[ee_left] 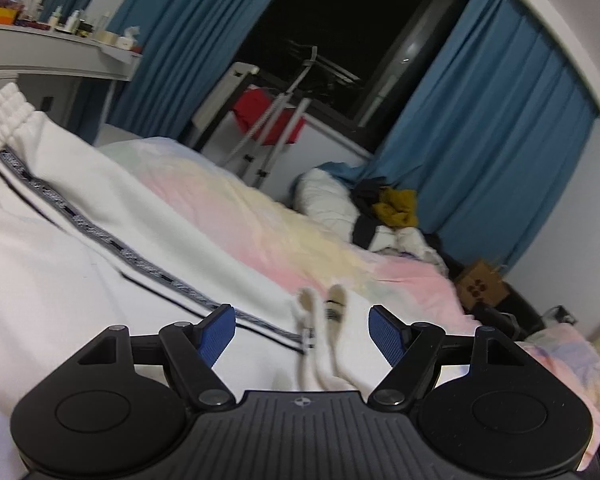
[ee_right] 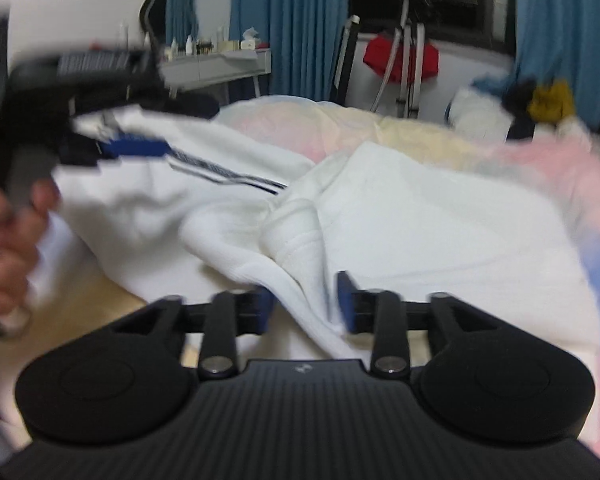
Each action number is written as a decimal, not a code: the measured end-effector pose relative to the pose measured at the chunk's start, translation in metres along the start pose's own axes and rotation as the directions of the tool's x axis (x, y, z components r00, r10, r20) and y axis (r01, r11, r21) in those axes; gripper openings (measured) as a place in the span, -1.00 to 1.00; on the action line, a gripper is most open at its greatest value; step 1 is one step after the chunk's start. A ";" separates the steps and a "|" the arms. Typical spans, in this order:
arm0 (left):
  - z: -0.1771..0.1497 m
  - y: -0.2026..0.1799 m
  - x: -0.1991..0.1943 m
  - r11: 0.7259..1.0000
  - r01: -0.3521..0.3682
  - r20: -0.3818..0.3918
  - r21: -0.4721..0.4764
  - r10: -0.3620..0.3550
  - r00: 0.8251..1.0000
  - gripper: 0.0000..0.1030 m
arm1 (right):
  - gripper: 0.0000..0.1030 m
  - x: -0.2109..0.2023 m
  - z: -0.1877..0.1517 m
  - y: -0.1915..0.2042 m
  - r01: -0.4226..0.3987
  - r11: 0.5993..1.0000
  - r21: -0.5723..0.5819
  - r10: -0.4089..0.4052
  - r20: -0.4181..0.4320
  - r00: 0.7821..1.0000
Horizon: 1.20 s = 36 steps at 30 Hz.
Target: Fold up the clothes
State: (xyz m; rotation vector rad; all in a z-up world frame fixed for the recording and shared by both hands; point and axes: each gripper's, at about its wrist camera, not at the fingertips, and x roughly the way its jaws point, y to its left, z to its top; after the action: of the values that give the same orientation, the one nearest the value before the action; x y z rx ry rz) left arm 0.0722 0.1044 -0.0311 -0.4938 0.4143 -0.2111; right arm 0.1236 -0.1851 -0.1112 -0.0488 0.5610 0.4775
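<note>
White trousers (ee_left: pixel 80 240) with a patterned side stripe (ee_left: pixel 100 236) lie spread on the bed (ee_left: pixel 260 216). Left tool (ee_left: pixel 302 330) released, jaws wide apart, hovering over the drawstring ends (ee_left: pixel 320 312) near the stripe. Right tool (ee_right: pixel 306 300) straddles a bunched ribbed fold (ee_right: pixel 300 256); view blurred, pads look close but possibly not clamped, so cannot tell. Step: gathering the fabric for a first fold. Next: left needs to clench on an edge, then both lift and carry it across together.
</note>
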 end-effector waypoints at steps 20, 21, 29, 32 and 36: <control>-0.059 -0.047 0.037 0.956 0.287 -0.292 0.061 -0.258 0.921 0.23 | 0.26 -0.033 -0.082 -0.200 -0.162 0.106 0.981 0.069 0.155 0.985; -0.060 -0.048 0.041 0.956 0.283 -0.302 0.071 -0.250 0.920 0.21 | 0.26 -0.029 -0.080 -0.199 -0.178 0.096 0.979 0.081 0.170 0.982; -0.054 -0.072 0.064 0.965 0.231 -0.275 0.122 -0.191 0.942 -0.88 | 0.26 -0.016 -0.075 -0.195 -0.233 0.051 0.971 0.120 0.226 0.967; -0.033 -0.097 0.064 0.959 0.256 -0.214 0.125 -0.226 0.951 -0.91 | 0.26 -0.016 -0.078 -0.203 -0.256 0.000 0.967 0.118 0.254 0.960; 0.005 -0.162 0.061 0.916 0.364 -0.138 0.171 -0.343 0.929 -0.91 | 0.26 -0.021 -0.083 -0.209 -0.315 -0.055 0.948 0.096 0.319 0.943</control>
State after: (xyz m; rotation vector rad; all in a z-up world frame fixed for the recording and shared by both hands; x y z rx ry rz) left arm 0.1129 -0.0510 0.0334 -0.3630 0.3995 -0.6260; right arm 0.1605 -0.3945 -0.1887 1.6092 0.6497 0.2433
